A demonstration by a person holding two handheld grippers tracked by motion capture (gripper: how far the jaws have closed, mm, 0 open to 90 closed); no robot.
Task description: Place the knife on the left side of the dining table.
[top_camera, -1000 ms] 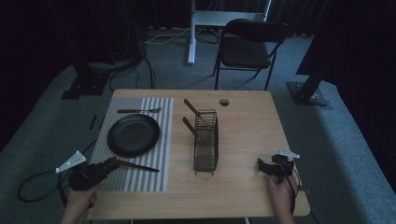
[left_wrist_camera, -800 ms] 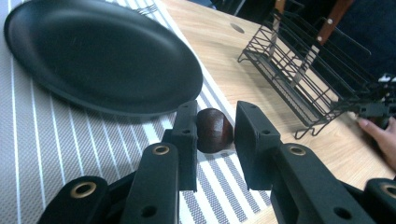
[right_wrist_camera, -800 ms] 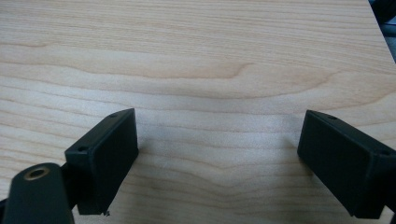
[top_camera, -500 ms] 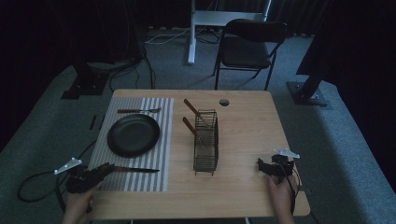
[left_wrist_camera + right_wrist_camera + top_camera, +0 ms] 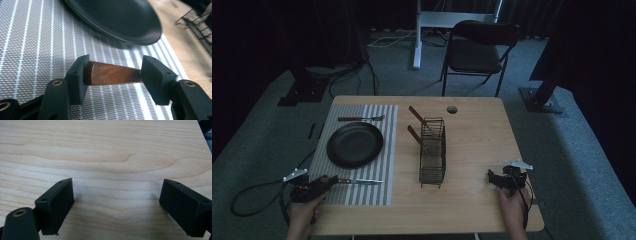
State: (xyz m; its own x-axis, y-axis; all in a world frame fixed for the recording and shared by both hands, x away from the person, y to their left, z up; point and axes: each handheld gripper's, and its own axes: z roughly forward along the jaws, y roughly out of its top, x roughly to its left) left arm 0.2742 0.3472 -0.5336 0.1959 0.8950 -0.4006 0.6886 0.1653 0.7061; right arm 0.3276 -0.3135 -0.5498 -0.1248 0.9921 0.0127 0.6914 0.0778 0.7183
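The left gripper (image 5: 113, 75) has its jaws set either side of the brown wooden handle of a steel table knife (image 5: 112, 73); whether they press it or only bracket it cannot be told. The blade is cut off from the left gripper view but shows in the high view, lying on the grey striped placemat (image 5: 357, 190) near the round black plate (image 5: 355, 144). The right gripper (image 5: 116, 205) rests with jaws wide apart over the bare pale wooden counter (image 5: 105, 152). Since a second ago, the left gripper has slid left, towards the counter's near-left corner, and the knife with it; the black wire rack (image 5: 432, 152) stays put.
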